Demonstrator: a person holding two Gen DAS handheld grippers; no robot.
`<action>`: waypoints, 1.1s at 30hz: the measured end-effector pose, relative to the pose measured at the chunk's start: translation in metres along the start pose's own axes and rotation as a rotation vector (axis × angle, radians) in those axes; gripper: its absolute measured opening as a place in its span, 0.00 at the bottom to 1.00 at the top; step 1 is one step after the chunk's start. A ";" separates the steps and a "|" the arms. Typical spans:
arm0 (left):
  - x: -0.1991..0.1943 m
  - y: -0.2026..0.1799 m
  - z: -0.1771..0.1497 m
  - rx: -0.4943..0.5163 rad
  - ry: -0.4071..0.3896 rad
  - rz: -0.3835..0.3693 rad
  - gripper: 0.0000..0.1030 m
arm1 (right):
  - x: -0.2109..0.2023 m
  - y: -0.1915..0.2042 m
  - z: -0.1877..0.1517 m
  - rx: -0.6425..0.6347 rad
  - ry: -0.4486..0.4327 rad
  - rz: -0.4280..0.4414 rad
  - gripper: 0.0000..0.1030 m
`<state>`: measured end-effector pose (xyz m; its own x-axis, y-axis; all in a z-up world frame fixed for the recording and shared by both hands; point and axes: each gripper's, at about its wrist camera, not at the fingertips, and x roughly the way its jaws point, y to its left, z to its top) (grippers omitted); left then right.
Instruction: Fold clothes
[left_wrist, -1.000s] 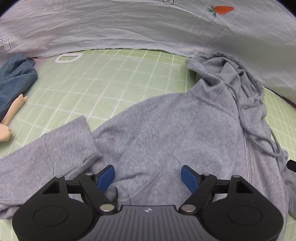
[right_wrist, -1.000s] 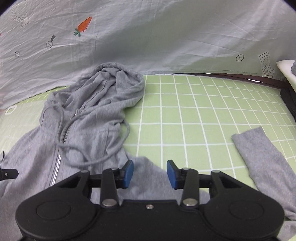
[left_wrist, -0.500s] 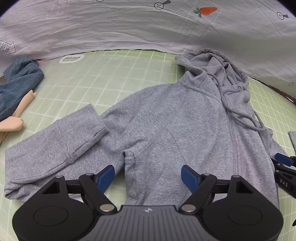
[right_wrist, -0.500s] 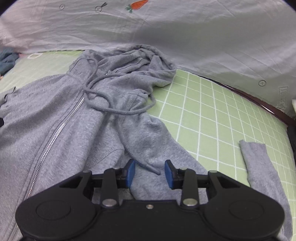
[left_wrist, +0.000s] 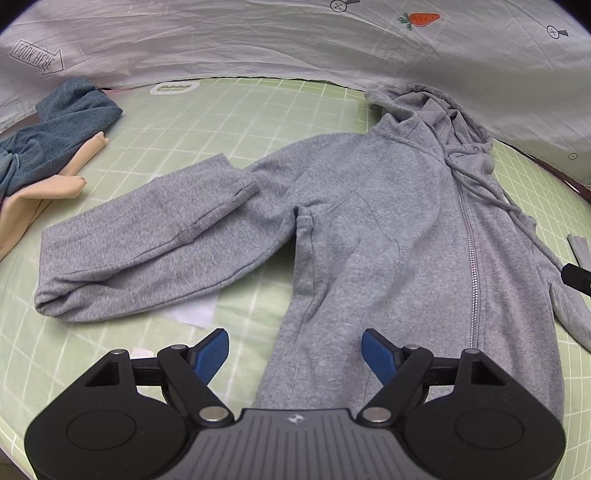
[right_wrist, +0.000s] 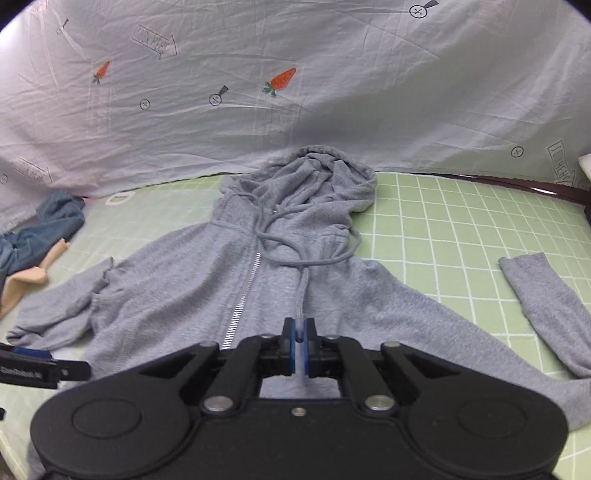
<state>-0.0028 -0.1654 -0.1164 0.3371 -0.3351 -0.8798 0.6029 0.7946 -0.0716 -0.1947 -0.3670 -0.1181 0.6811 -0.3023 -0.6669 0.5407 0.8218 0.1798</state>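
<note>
A grey zip hoodie (left_wrist: 369, 221) lies face up on the green grid mat (left_wrist: 240, 122), hood toward the white sheet. Its left sleeve (left_wrist: 147, 240) is folded back on itself. My left gripper (left_wrist: 293, 334) hovers open over the hoodie's lower left panel, with nothing pinched. In the right wrist view the hoodie (right_wrist: 184, 288) spreads out below the hood, and its drawstring (right_wrist: 301, 288) runs straight down into my right gripper (right_wrist: 299, 325), which is shut on the cord. The right sleeve (right_wrist: 546, 295) bends away at the right.
A blue garment (left_wrist: 62, 122) and a beige one (left_wrist: 44, 184) are heaped at the mat's left edge. A white printed sheet (left_wrist: 258, 37) hangs behind the mat. Bare green mat (right_wrist: 443, 229) lies right of the hood.
My right gripper's jaws closed on the drawstring end and the view rose toward the hood. My left gripper drew back, still open, so the whole left sleeve shows.
</note>
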 end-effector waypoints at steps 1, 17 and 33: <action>0.001 0.001 -0.002 -0.002 0.006 -0.004 0.77 | -0.002 0.003 -0.004 0.030 0.012 0.030 0.04; 0.016 -0.004 0.015 0.026 0.018 -0.019 0.78 | 0.009 -0.001 -0.008 0.078 0.060 -0.127 0.61; 0.077 -0.022 0.063 0.091 0.082 0.033 0.97 | 0.109 -0.056 0.073 0.063 0.090 -0.245 0.94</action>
<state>0.0557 -0.2402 -0.1528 0.3001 -0.2640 -0.9166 0.6567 0.7542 -0.0022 -0.1146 -0.4812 -0.1478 0.4810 -0.4416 -0.7573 0.7157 0.6968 0.0483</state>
